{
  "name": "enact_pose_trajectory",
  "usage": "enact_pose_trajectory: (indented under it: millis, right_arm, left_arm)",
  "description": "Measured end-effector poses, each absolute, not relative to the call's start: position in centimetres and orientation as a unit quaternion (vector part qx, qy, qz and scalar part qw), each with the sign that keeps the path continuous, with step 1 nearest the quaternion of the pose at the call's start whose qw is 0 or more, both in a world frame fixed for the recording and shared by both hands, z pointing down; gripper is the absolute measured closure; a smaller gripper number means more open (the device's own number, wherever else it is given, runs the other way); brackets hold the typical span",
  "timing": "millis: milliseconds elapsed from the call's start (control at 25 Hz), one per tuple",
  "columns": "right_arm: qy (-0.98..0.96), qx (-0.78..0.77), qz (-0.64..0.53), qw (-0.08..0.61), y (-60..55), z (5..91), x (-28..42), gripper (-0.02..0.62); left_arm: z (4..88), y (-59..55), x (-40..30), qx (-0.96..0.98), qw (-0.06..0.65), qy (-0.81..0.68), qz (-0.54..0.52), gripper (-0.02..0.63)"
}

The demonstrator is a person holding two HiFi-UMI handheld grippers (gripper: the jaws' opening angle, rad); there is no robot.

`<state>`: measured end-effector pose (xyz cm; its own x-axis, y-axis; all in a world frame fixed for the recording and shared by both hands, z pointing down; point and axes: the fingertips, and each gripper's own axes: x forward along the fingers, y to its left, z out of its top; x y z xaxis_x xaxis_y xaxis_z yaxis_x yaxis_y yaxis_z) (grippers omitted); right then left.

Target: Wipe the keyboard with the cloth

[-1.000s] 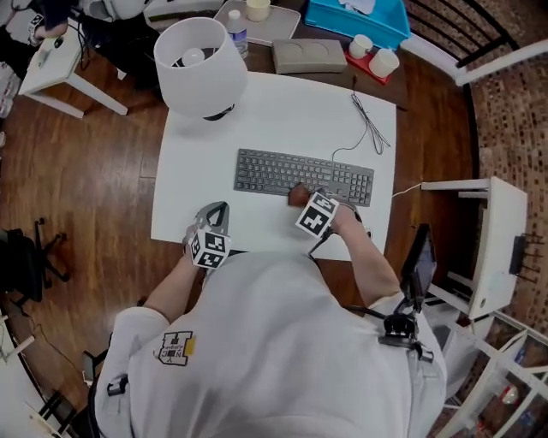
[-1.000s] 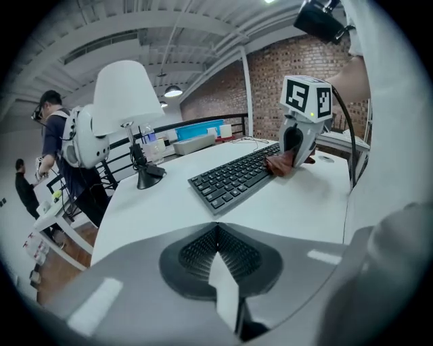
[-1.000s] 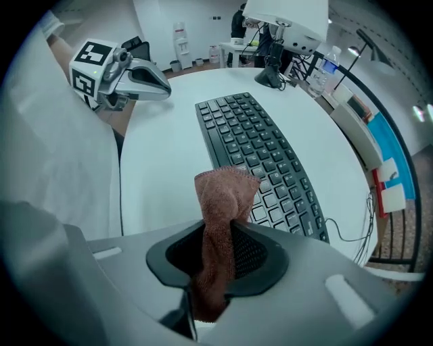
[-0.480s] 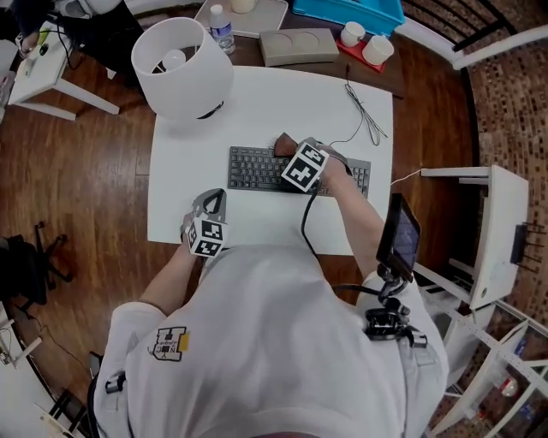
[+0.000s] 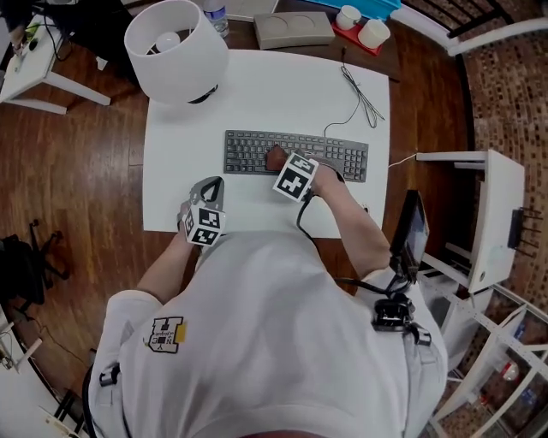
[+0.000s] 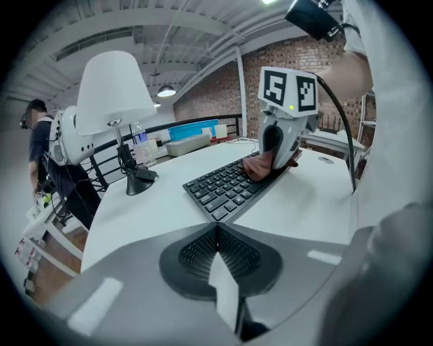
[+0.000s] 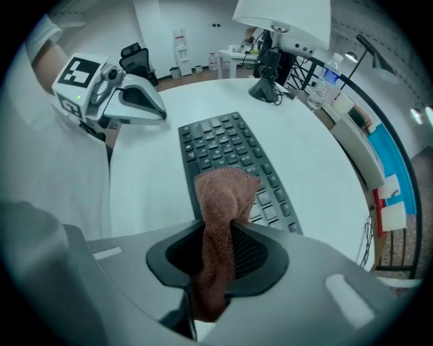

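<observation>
A dark grey keyboard (image 5: pixel 295 154) lies across the white table (image 5: pixel 257 90). My right gripper (image 5: pixel 281 164) points straight down over the left-middle keys, shut on a reddish-brown cloth (image 5: pixel 275 158) that rests on the keys. In the right gripper view the cloth (image 7: pixel 223 203) hangs between the pads, its free end on the keyboard (image 7: pixel 226 152). My left gripper (image 5: pixel 214 186) hovers at the table's front left, shut and holding nothing, well clear of the keyboard. The left gripper view shows the right gripper (image 6: pixel 279 145) pressing the cloth (image 6: pixel 259 167) onto the keyboard (image 6: pixel 220 190).
A white table lamp (image 5: pixel 175 47) stands at the back left corner. The keyboard's cable (image 5: pixel 360 94) runs over the back right of the table. Behind the table are a grey box (image 5: pixel 295 28) and white cups (image 5: pixel 360 26). A white side table (image 5: pixel 484 214) stands to the right.
The right gripper swept the cloth from the keyboard's front edge up to its back edge, then back onto the middle keys, ending a little further left. The left gripper stayed put.
</observation>
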<state>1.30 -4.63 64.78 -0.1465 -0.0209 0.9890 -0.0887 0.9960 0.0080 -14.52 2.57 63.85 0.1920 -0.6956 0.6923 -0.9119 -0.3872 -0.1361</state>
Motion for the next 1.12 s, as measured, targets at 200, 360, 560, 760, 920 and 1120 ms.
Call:
enact_pose_trajectory:
  millis: [200,360,560,760,920,1120]
  right_arm:
    - [-0.749,0.009,0.031,0.662,-0.3,65.3,2.5,0.505]
    - [-0.758,0.025,0.020,0.651,-2.8,64.2,1.5,0.506]
    - [-0.780,0.083,-0.011,0.620,-10.8,63.1,-2.9,0.505]
    - [-0.767,0.065,-0.009,0.639,-11.8,64.6,-4.9,0.505]
    - [-0.765,0.043,0.003,0.643,-8.7,64.5,-4.6,0.506]
    - [-0.758,0.007,0.004,0.653,-2.5,64.8,-2.9,0.505]
  left_arm:
    - [64.0,3.3,-13.8,0.766,0.152,-0.517,0.351,0.607]
    - [63.8,3.9,-13.4,0.769,0.154,-0.512,0.351,0.607]
    - [63.8,4.0,-14.3,0.756,0.165,-0.531,0.345,0.607]
    - [63.3,4.3,-15.5,0.744,0.174,-0.549,0.338,0.607]
    - [63.5,4.4,-15.9,0.746,0.175,-0.548,0.336,0.607]
    - [63.6,4.7,-15.4,0.756,0.169,-0.534,0.337,0.607]
